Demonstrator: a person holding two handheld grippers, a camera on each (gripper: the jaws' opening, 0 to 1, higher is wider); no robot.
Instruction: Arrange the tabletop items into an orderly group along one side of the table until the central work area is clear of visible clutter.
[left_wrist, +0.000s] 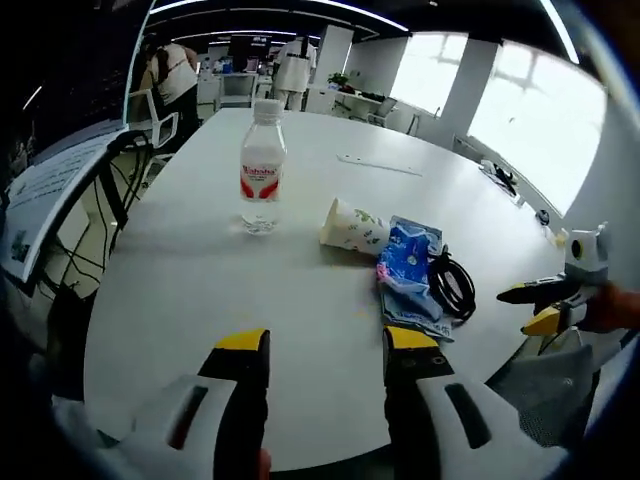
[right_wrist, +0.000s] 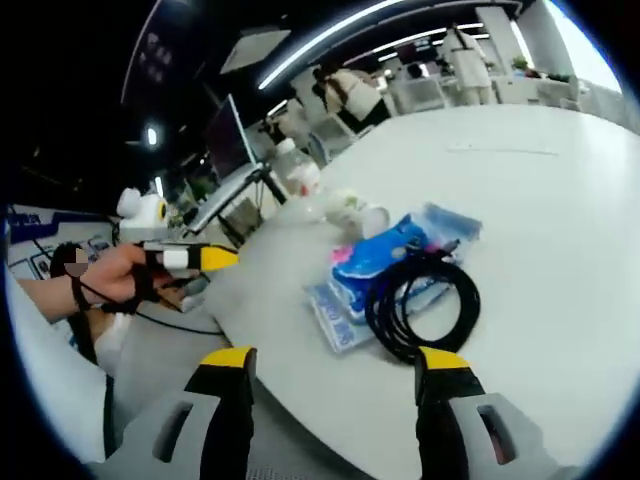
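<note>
1. Plainly early in the task: water bottle upright mid-table, well apart from a loose cluster of paper cup on its side, blue packets and coiled black cable.
2. Left gripper low at the near table edge, jaws spread wide, nothing between them; cluster ahead and off to its right, bottle ahead and slightly left.
3. Right gripper likewise wide apart and empty, poised at the table's edge with the cable just beyond its fingertips, partly overlapping the packets.
4. Judged nearer to the cluster: the right gripper, with the cable first in reach. Cup's long axis lying roughly across the left gripper view, mouth pointing toward the bottle.
5. From the right gripper view, cup and bottle blurred and washed out behind the packets; hard to tell whether cup and packets touch.
6. Underside of the packets and how many are stacked: not clear. Thin pale strip farther up the table too small to identify.
</note>
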